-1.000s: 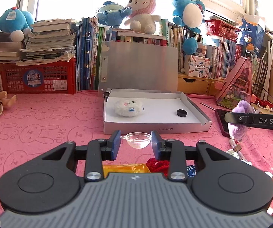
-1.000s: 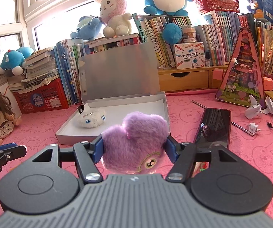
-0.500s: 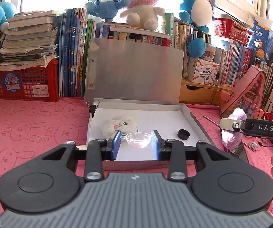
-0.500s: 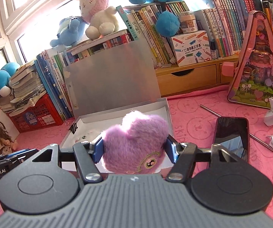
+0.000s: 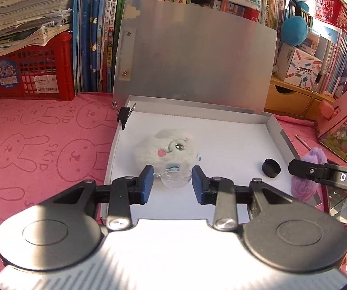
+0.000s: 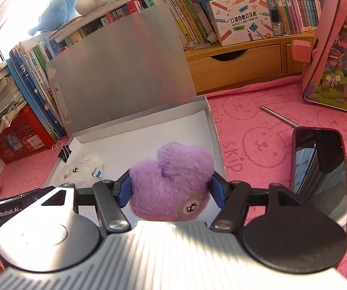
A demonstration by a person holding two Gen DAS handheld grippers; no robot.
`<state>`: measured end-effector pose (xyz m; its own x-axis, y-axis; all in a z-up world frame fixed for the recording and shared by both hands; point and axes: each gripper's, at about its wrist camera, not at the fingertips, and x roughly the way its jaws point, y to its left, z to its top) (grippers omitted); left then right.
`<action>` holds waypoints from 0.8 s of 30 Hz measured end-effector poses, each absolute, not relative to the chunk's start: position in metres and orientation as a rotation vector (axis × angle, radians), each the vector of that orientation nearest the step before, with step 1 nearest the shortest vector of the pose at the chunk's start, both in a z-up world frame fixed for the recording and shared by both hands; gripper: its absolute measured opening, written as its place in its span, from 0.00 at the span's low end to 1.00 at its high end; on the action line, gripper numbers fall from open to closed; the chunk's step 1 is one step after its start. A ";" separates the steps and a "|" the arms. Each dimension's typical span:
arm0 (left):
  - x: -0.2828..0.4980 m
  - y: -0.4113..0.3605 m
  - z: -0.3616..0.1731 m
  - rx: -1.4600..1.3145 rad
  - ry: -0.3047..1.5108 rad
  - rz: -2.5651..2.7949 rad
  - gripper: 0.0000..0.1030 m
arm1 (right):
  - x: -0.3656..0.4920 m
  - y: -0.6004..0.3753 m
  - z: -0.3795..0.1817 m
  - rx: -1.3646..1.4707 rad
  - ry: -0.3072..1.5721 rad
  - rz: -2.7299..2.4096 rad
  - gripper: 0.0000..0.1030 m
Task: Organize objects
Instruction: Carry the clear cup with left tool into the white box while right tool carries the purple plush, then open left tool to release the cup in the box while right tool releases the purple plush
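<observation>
pink counter (image 5: 40, 149): a second ago both tools sit well short of the white box, over the bunny-print cloth. Now that cloth only shows off to the sides.

binder clip (image 5: 124, 115): clipped on the box's far-left corner, useful landmark in both views.

white box (image 5: 221, 130): lid stands open against the books. It fills both views now, so both hands have carried their stuff in over it. My guess is drop-off is next, nothing is let go yet.

white plush (image 5: 166, 149): already lying in the box, left half.

left tool (image 5: 172, 183): narrow gap, pads pinching a little clear bowl (image 5: 174, 178). It hangs over the box floor, just in front of the white plush.

black cap (image 5: 271, 168): in the box, right side. Only the left view shows it, the right view has it hidden behind the plush.

right tool (image 6: 171, 189): spread fairly wide, clamped on both sides of a purple plush (image 6: 171, 181), over the box's near-right part.

phone (image 6: 318, 169): on the counter right of the box. The right view shows it whole, the left view gets only a sliver.

metal rod (image 6: 279, 118): beyond the phone, clear only in the right view.
</observation>
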<state>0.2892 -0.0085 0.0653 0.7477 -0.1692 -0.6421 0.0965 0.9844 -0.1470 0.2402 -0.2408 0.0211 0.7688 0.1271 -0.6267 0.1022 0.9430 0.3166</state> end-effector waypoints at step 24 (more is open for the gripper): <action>0.317 -0.005 0.037 -0.135 0.827 -0.116 0.39 | 0.257 -0.230 -0.003 0.317 0.773 0.014 0.67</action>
<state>0.3169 -0.0048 0.0368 0.6715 -0.1548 -0.7247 0.0498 0.9852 -0.1642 0.2573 -0.2297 -0.0031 0.7179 0.1285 -0.6842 0.1029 0.9525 0.2868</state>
